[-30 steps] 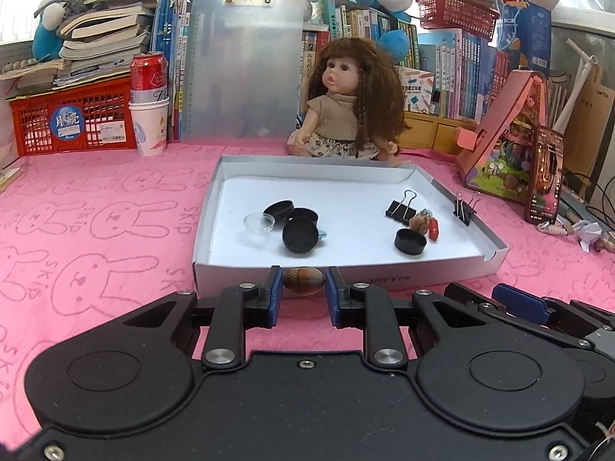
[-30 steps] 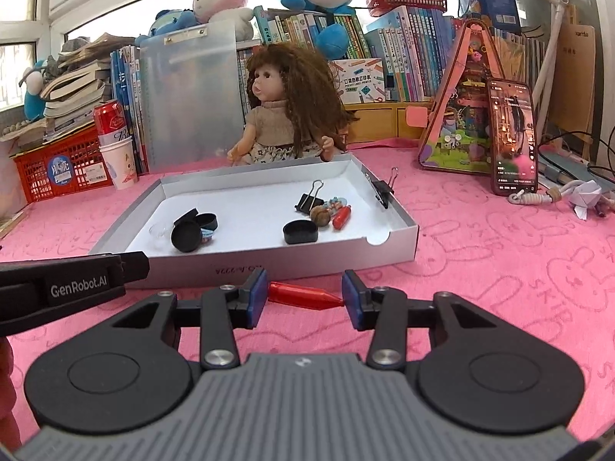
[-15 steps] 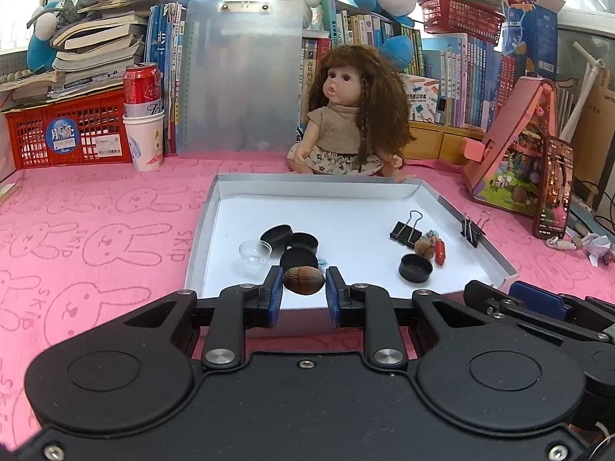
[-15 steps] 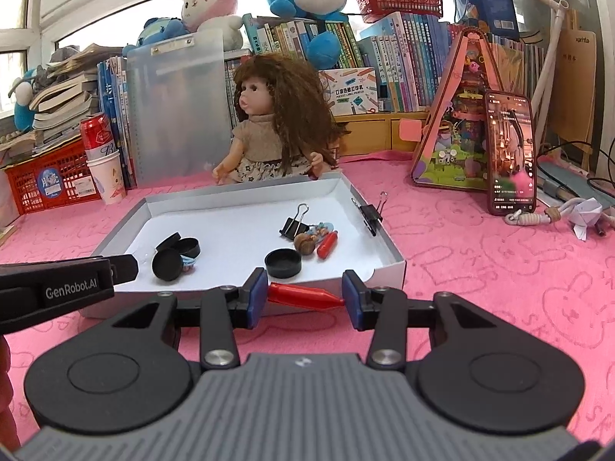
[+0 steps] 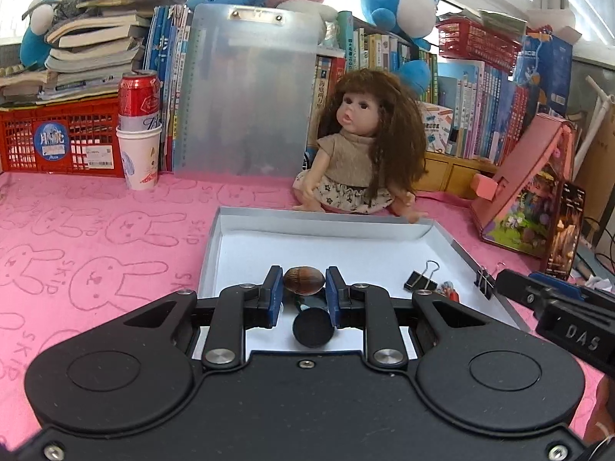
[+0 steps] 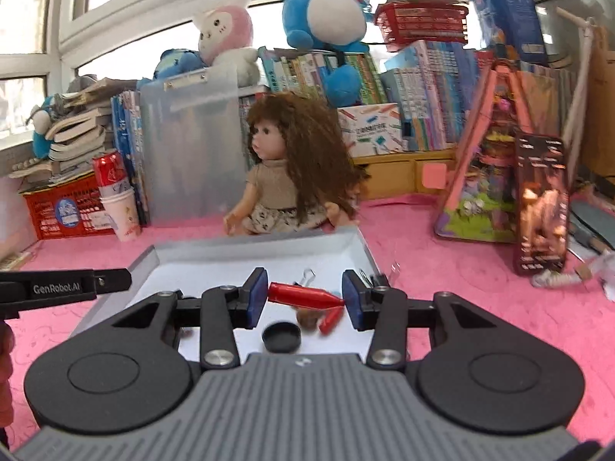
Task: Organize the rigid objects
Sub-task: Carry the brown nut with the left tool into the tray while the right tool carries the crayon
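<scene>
My left gripper (image 5: pixel 303 286) is shut on a brown acorn-like nut (image 5: pixel 303 280) and holds it above the white tray (image 5: pixel 307 247). A black round cap (image 5: pixel 313 327) lies in the tray below it, and a black binder clip (image 5: pixel 419 278) lies to the right. My right gripper (image 6: pixel 305 299) is shut on a red pointed piece (image 6: pixel 303 295) above the same tray (image 6: pixel 238 265). Below it lie a black cap (image 6: pixel 281 337), a second red piece (image 6: pixel 330 319) and a brown nut (image 6: pixel 308 319).
A doll (image 5: pixel 365 146) sits just behind the tray. A red can in a paper cup (image 5: pixel 139 130), a clipboard (image 5: pixel 246 92), a red basket (image 5: pixel 57 138) and books line the back. A pink toy house (image 5: pixel 526 192) and a phone (image 6: pixel 542 203) stand to the right.
Both grippers have risen and moved forward from in front of the tray's near wall to above its inside, each still holding its object.
</scene>
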`<state>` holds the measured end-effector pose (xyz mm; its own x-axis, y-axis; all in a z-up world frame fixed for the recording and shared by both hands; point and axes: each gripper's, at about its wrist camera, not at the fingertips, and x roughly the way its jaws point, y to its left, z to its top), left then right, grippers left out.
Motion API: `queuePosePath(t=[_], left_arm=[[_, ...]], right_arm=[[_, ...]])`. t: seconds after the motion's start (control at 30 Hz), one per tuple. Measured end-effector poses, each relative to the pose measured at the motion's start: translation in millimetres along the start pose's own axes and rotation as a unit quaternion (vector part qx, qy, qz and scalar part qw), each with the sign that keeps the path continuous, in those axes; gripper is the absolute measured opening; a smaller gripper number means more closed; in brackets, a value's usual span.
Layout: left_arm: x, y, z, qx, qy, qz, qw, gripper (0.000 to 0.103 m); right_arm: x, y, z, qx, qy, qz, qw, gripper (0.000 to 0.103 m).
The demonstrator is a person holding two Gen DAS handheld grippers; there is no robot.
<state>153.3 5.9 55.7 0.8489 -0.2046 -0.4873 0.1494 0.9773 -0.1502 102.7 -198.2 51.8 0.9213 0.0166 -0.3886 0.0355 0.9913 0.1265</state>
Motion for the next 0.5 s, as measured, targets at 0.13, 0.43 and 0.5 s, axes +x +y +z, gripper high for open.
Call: queuePosePath(t=[0.13,0.43,0.5], left_arm=[[14,3,-1,-0.004,0.011,0.000,0.9999,0.022],[30,-8,-19,0.027,0.021,0.018,0.9992,0.022],[31,-9,-22,0.030,0.024,0.019,0.9991,0.022]], right_arm=[[14,-6,4,0.005,0.011,0.023,1.000,0.047],[38,1,-17,-0.001,0.043,0.023,0.999,0.047],[40,2,-20,0.000,0.047,0.023,0.999,0.047]])
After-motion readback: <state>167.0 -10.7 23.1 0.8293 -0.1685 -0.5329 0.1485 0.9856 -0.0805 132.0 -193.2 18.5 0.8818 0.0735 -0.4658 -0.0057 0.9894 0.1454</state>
